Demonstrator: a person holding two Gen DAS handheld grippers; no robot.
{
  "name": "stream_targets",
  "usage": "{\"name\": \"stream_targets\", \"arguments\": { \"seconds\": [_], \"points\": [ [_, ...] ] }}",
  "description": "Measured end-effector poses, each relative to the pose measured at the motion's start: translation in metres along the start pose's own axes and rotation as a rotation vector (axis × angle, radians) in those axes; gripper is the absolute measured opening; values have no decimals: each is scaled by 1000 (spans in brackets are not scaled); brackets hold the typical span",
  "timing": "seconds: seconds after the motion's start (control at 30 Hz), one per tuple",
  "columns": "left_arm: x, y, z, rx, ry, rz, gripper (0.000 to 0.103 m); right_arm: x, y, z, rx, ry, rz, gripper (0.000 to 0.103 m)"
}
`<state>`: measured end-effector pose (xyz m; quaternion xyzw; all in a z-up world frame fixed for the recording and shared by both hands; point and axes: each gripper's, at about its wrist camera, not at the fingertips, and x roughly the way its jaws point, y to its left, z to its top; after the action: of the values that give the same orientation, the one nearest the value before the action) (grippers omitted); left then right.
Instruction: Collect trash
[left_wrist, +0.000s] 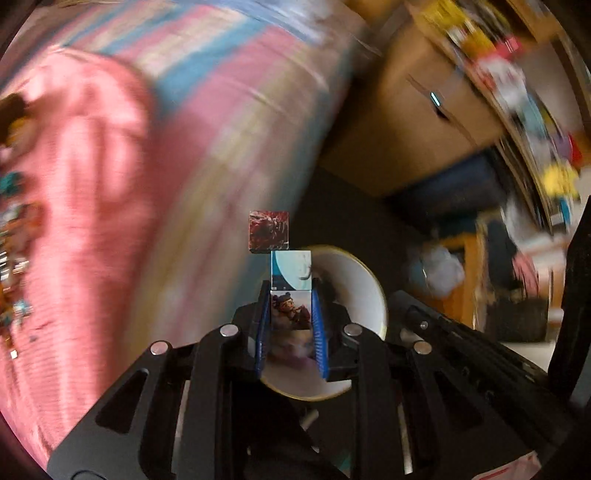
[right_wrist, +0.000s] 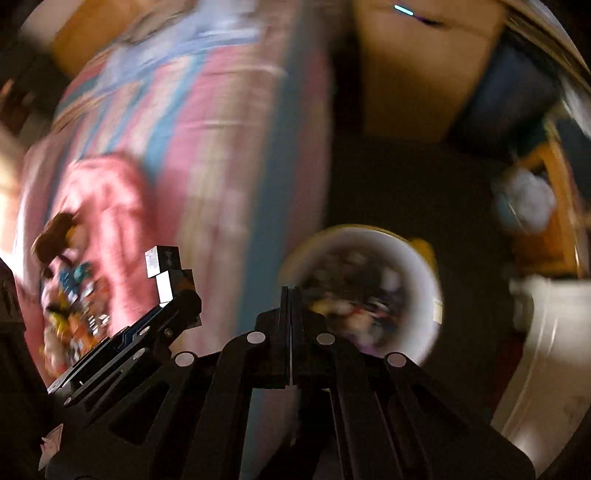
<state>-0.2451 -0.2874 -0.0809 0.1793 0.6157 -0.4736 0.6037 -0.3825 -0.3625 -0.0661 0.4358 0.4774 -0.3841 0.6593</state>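
The left gripper (left_wrist: 290, 317) is clamped on a strip of printed cubes (left_wrist: 290, 280), its blue-edged fingers (left_wrist: 318, 325) pressing the nearest block from both sides. In the left wrist view three blocks show in a row: one between the fingers, a pale blue one just beyond, and a dark red one farthest out, offset slightly to the left. Directly behind and below the strip sits a white bowl (left_wrist: 369, 295), which in the right wrist view (right_wrist: 424, 280) already holds a dark, blurred jumble (contents too smeared to name).

The right gripper (right_wrist: 290, 295) has its fingers pressed flat together with nothing between them, hanging near the bowl's left rim. To its left the other gripper and its strip appear in side view.

One bowl, two grippers, one strip of three visible cubes. On the pink cloth (left_wrist: 92, 184) at the far left lies a scatter of small colourful bits (left_wrist: 14, 258), too blurred to count.

The risk, as I judge it: only the nearest block is gripped, so the two outer ones hang unsupported and could swing, or snag the rim. Letting go before the strip is well over the bowl would drop it onto the dark floor (right_wrist: 406, 177) beside it.
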Motion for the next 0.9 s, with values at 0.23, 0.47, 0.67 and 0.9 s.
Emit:
{"name": "stream_targets", "arguments": {
  "seconds": [0.23,0.47,0.67,0.9],
  "points": [
    [78,-51,-21,53,198,-54,24,26,-83,-13,164,90,-79,2],
    [106,-68,-31,96,260,27,52,39,-112,-13,218,134,-137,4],
    [101,-53,-26,51,253,59,59,47,-103,-5,229,147,-96,6],
    [81,-14,-18,-38,218,120,63,59,-59,3,130,187,-59,7]
  ]
}}
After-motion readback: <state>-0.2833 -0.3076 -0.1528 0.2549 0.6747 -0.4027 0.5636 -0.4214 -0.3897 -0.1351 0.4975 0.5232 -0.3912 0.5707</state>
